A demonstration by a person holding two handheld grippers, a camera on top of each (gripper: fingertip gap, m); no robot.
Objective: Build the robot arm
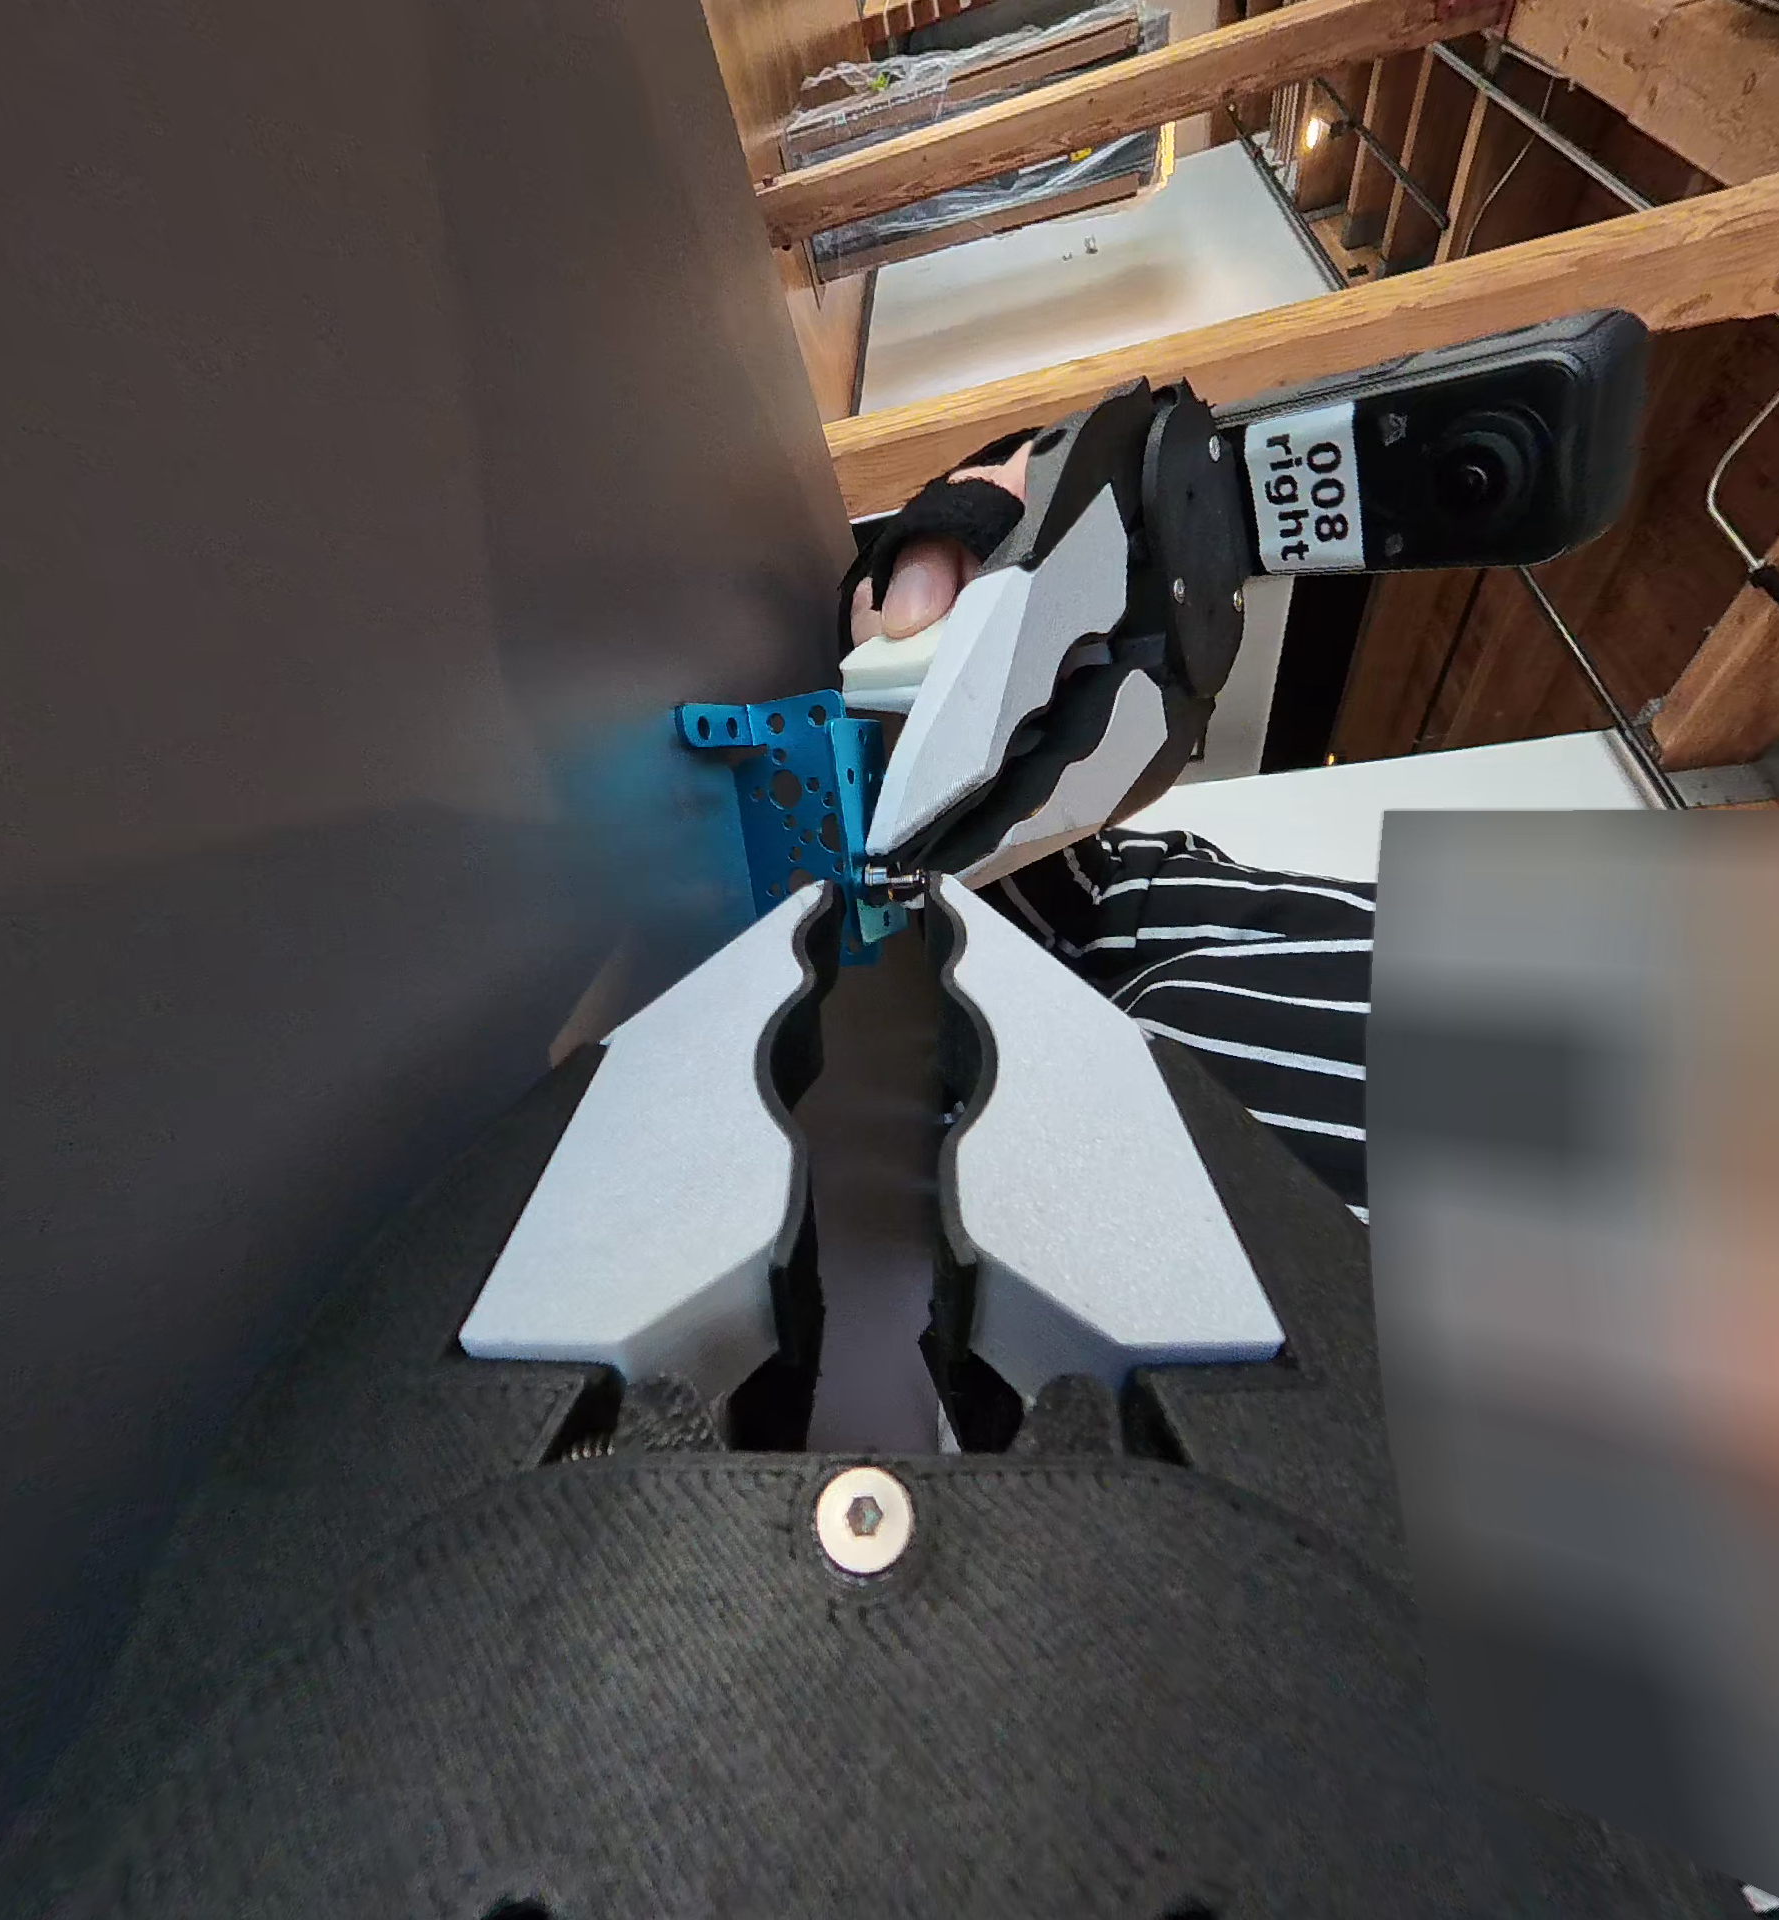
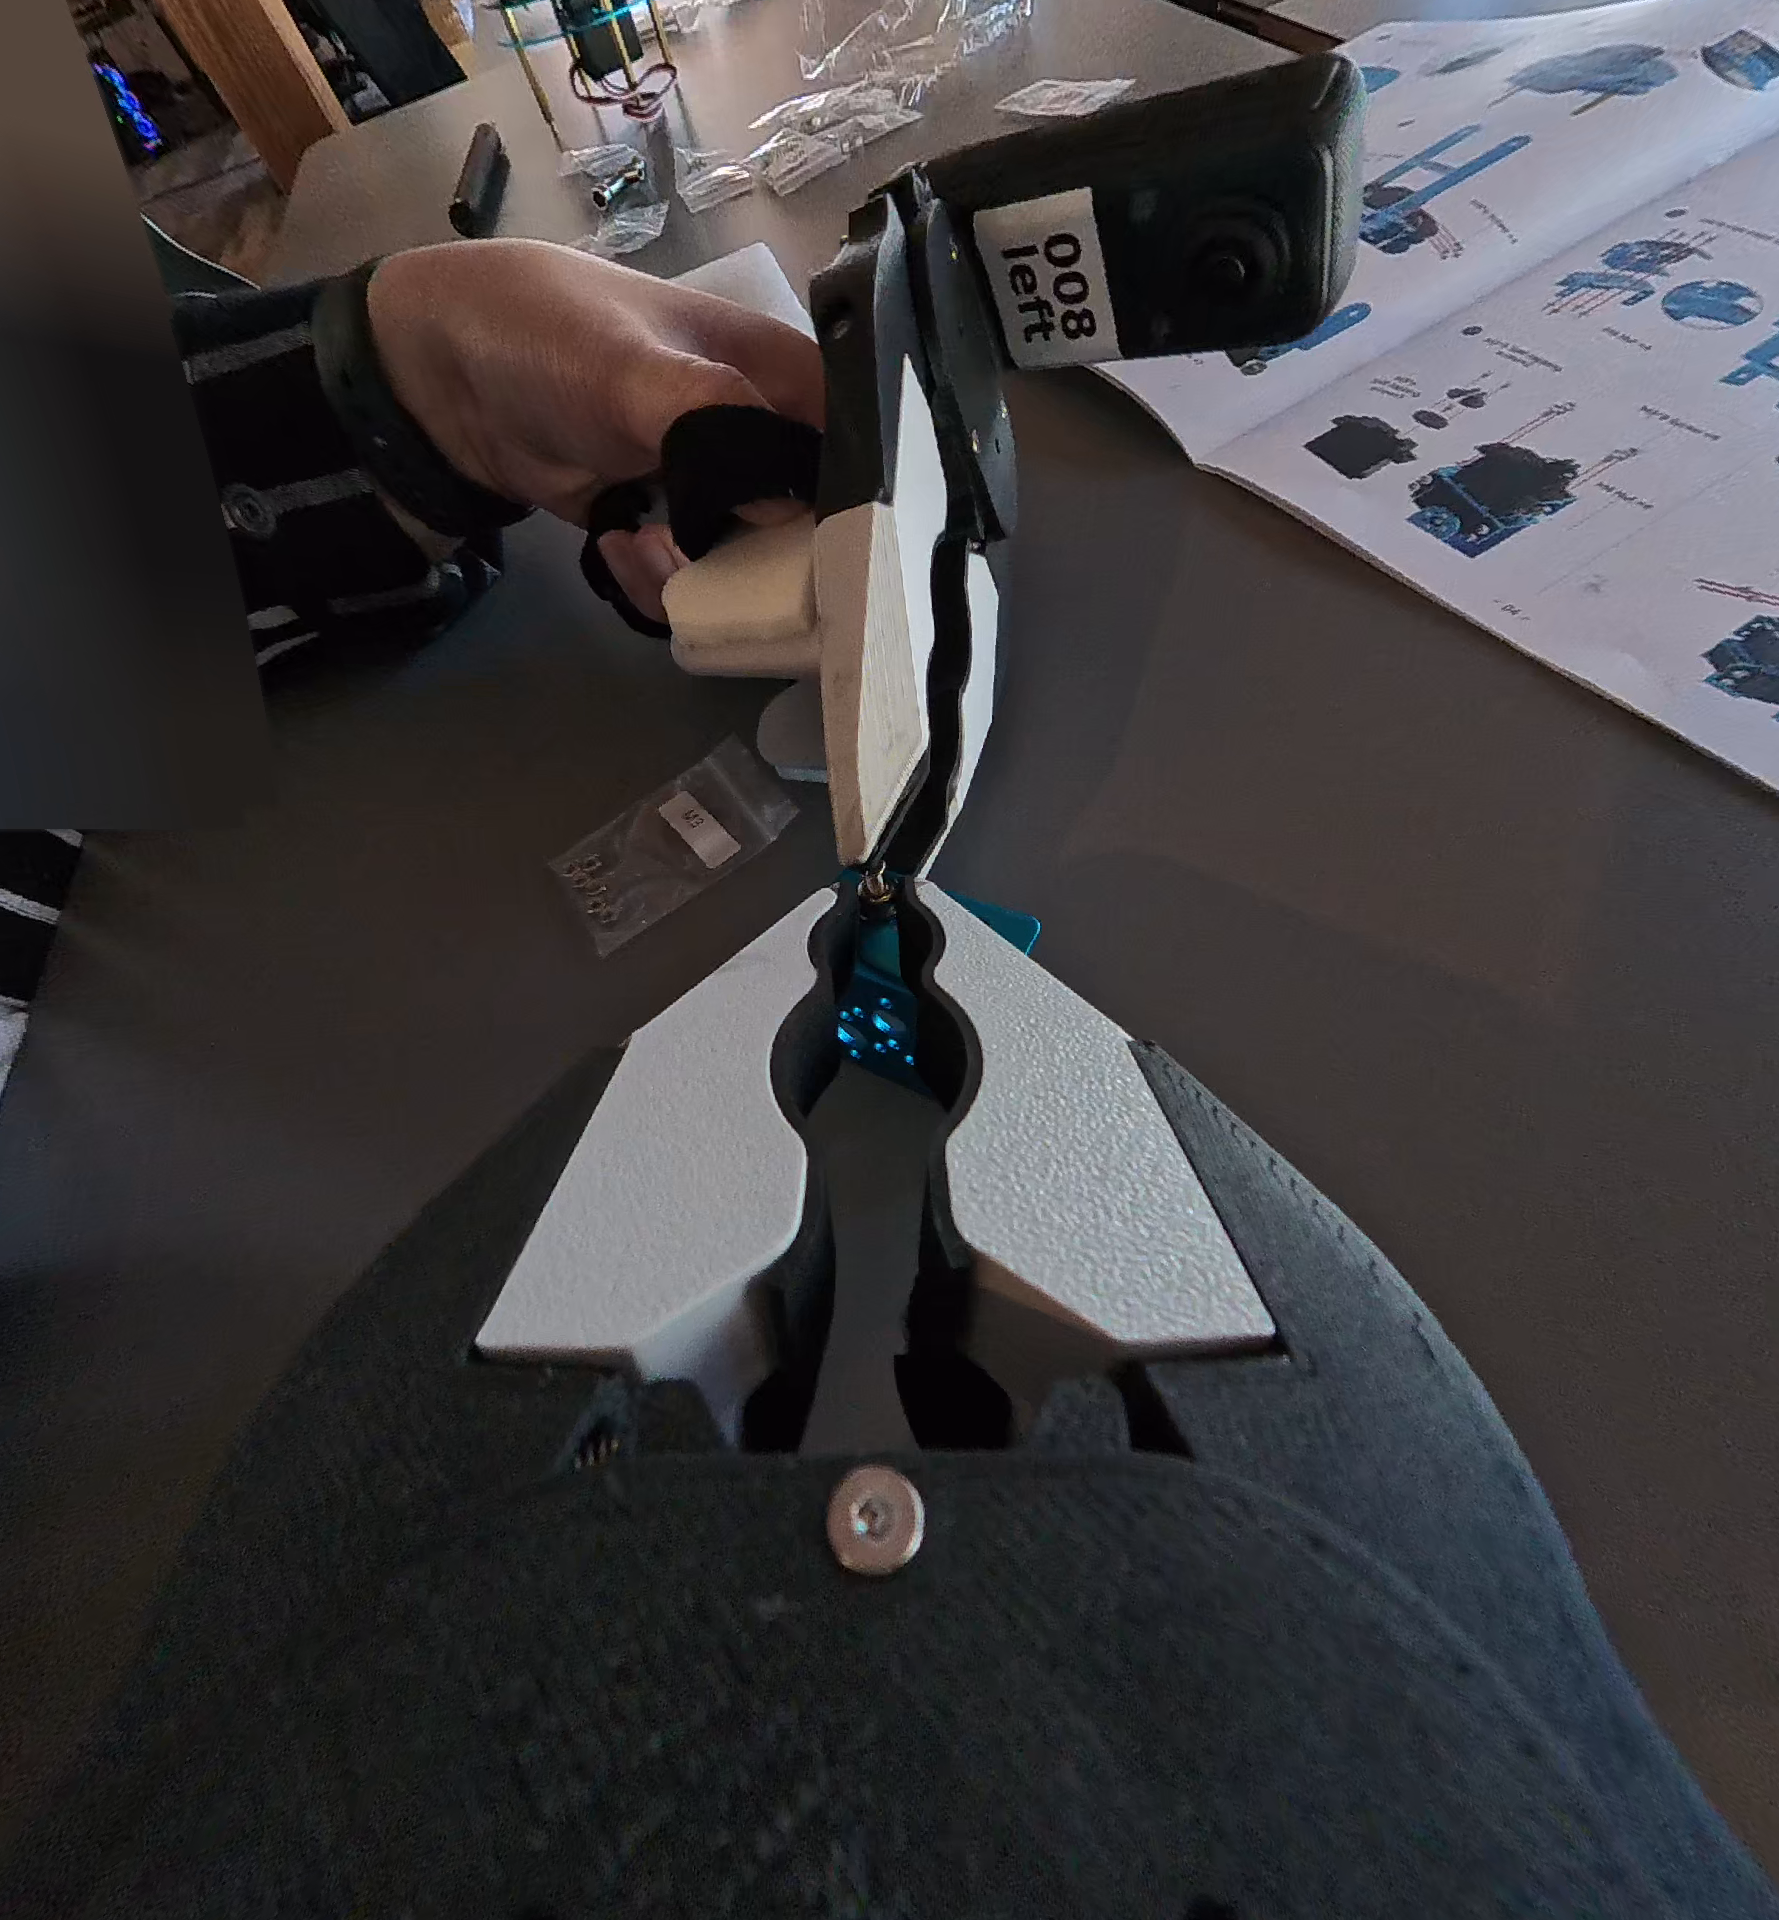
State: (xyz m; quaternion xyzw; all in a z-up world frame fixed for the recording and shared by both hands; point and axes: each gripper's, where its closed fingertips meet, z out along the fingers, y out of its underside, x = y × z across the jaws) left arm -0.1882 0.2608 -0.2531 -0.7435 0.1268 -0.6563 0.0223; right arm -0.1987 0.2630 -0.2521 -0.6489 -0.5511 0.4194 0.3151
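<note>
My left gripper point(image 1: 869, 899) is shut on the lower end of a blue perforated metal bracket point(image 1: 797, 790), which stands up beyond its fingertips. My right gripper point(image 2: 874, 894) is shut on a small silver screw point(image 2: 874, 888) and holds it against the bracket's edge. In the left wrist view the right gripper point(image 1: 895, 857) comes in from the upper right, with the screw point(image 1: 890, 879) at its tips. In the right wrist view the left gripper point(image 2: 880, 862) comes down from above. The bracket point(image 2: 874, 1029) shows there through the gap between my right fingers. Both grippers meet tip to tip above the table.
A dark table point(image 2: 1384, 935) lies below. An open instruction booklet point(image 2: 1591, 364) is at the right. A small plastic bag of parts point(image 2: 667, 842) lies left of the tips. More bags point(image 2: 812, 135) and a black cylinder point(image 2: 480, 177) lie at the back. A striped sleeve point(image 1: 1228, 966) is near. Left and right tips are no more than a few centimetres apart.
</note>
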